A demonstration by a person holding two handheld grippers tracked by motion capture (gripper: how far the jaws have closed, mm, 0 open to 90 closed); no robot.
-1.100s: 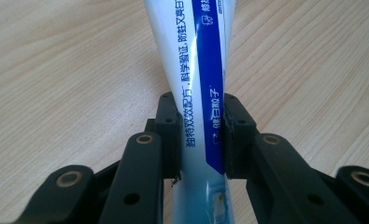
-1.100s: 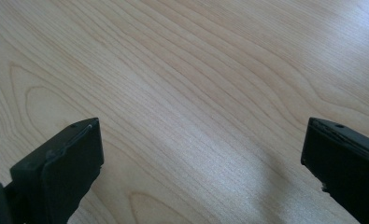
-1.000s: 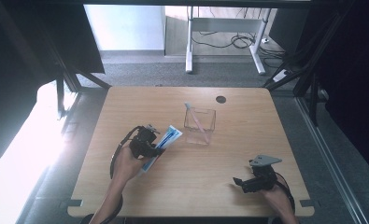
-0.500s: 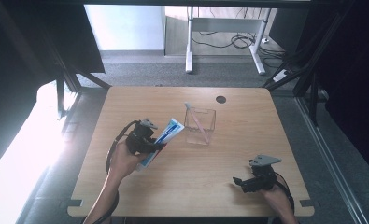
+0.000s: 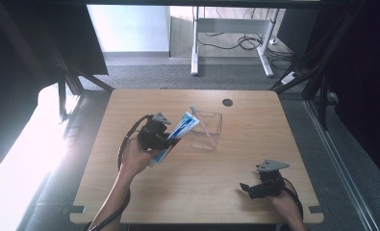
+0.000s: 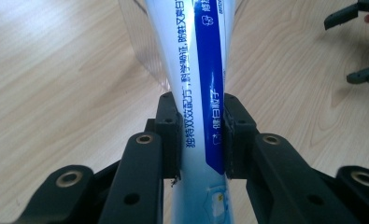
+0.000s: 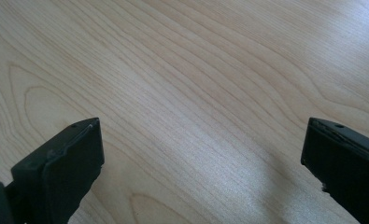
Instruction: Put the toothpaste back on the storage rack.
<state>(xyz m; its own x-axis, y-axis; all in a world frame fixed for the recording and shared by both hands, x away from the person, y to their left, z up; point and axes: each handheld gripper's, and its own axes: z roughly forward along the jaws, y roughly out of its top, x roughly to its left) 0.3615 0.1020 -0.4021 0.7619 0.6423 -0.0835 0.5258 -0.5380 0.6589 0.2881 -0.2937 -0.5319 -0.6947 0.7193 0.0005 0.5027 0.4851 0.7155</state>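
Wooden table [image 5: 192, 187]: left gripper [image 5: 171, 137] fingers clamp toothpaste tube [image 5: 178, 134] beside clear box [image 5: 210, 130]; right gripper [image 5: 247, 187] fingers wide

Counted on wooden table [image 5: 187, 192]: one white-and-blue toothpaste tube [image 5: 175, 134]; one clear plastic container [image 5: 208, 130]; one pink stick-like item [image 5: 200, 122] inside it, kind unclear. Two handheld grippers: left gripper [image 5: 171, 138], right gripper [image 5: 245, 187]. One dark round hole [image 5: 227, 102] in tabletop.
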